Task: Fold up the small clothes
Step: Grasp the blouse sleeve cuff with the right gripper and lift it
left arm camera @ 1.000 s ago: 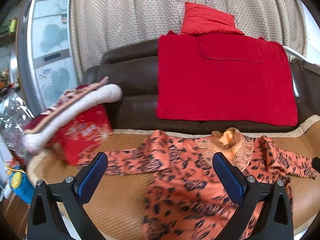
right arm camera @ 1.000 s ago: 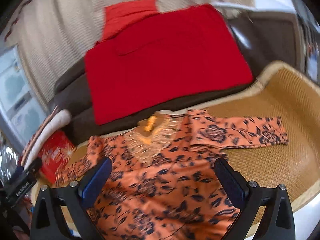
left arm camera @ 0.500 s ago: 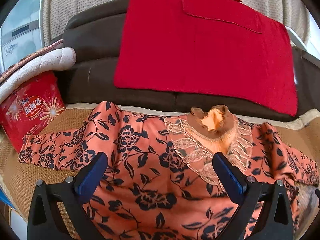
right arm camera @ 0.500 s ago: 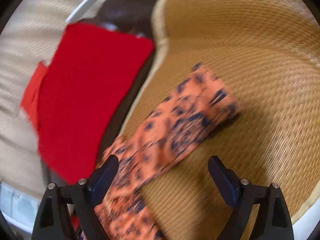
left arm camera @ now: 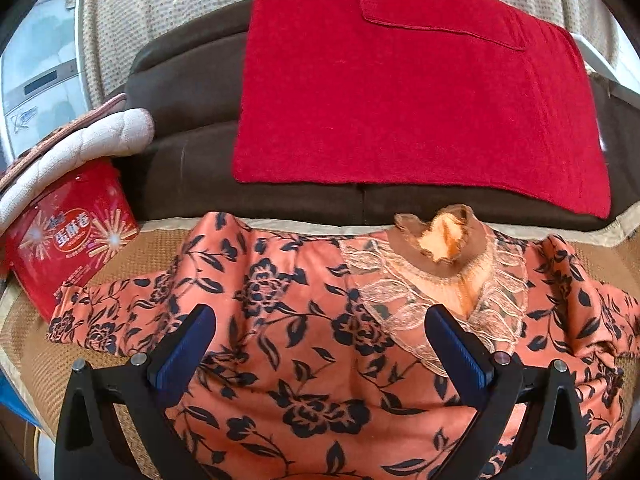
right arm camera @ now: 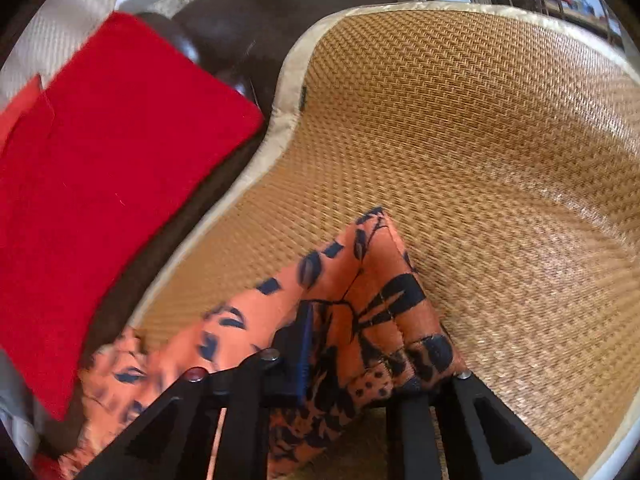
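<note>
An orange blouse [left arm camera: 280, 288] with black flowers and a lace collar [left arm camera: 440, 240] lies spread on the woven mat [left arm camera: 152, 248], sleeves out to both sides. My left gripper [left arm camera: 316, 316] hovers low over its chest, jaws wide open, with nothing between the blue pads. In the right wrist view the end of the blouse's right sleeve [right arm camera: 360, 272] bunches up between the fingers of my right gripper [right arm camera: 360, 360], which is shut on it. Fabric hides the right finger; the left blue pad [right arm camera: 304, 344] presses into the cloth.
A red towel [left arm camera: 400, 100] hangs over the brown sofa back [left arm camera: 188, 120] behind the blouse. A red tin [left arm camera: 68, 236] under a quilted white pad [left arm camera: 80, 140] stands at the mat's left end. Bare mat [right arm camera: 480, 160] stretches right of the sleeve.
The right gripper swung out and down to the right sleeve's end and closed on it. The left gripper dropped closer to the blouse, then held still, open.
</note>
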Available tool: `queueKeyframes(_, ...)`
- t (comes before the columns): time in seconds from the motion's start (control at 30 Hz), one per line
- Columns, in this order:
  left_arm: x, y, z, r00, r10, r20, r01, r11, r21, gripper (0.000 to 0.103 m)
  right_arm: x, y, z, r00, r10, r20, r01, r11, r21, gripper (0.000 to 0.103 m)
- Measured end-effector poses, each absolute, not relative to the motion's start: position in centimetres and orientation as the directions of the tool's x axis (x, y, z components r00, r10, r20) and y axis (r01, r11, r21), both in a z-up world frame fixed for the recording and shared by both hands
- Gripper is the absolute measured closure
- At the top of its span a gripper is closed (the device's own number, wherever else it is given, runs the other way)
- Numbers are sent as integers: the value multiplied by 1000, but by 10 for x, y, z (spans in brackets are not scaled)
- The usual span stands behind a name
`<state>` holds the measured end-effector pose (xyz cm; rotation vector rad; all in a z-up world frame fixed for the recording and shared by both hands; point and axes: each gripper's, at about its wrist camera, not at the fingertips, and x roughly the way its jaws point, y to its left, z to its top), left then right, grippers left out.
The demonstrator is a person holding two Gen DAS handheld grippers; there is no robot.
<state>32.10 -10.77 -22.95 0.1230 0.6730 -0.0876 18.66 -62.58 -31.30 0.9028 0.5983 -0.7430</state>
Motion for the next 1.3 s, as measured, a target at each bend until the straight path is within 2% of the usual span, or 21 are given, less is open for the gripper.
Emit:
queueKeyframes(0.1, 326, -94, -225, 782, -25, -623, 87, 994, 68, 0, 198, -613, -285, 676, -300, -673, 719, 471, 512, 90)
queueKeyframes(0.23, 330, -68, -215, 792, 5, -611, 29, 999, 45, 0, 224, -575, -226, 810, -224, -542, 555, 592, 585, 90)
queueKeyframes(0.43, 340, -15, -207, 795, 77, -602, -83, 996, 18, 0, 287, -474, -147, 921, -20, -389, 280, 728, 626, 90)
queueKeyframes(0.63, 347, 42, -206, 776, 134, -616, -190, 982, -25, 0, 353, -359, -143, 906, 233, -355, 63, 752, 656, 90)
queueKeyframes(0.8, 352, 86, -210, 749, 188, -635, -282, 958, -50, 0, 395, -280, -174, 791, 457, -408, -44, 706, 707, 83)
queueKeyframes(0.9, 355, 107, -214, 729, 211, -651, -323, 945, -55, 0, 399, -256, -188, 739, 504, -446, -60, 710, 702, 62)
queueKeyframes(0.97, 358, 119, -216, 713, 221, -665, -344, 937, -57, 0, 386, -262, -197, 766, 489, -416, -74, 711, 699, 13)
queueKeyframes(1.07, 365, 136, -223, 679, 250, -690, -384, 923, -43, 0, 360, -282, -201, 847, 402, -347, -60, 722, 689, 10)
queueKeyframes(1.13, 370, 150, -227, 653, 266, -709, -413, 910, -39, 0, 357, -295, -210, 847, 343, -407, 9, 755, 656, 10)
queueKeyframes(1.23, 374, 178, -237, 600, 288, -746, -476, 878, -44, 0, 365, -302, -238, 806, 348, -478, 55, 762, 646, 12)
queueKeyframes(1.27, 375, 187, -241, 582, 296, -757, -497, 867, -42, 0, 366, -302, -248, 791, 342, -507, 71, 772, 632, 16)
queueKeyframes(1.3, 375, 194, -245, 566, 299, -768, -512, 858, -43, 0, 367, -301, -259, 770, 338, -541, 87, 785, 614, 25)
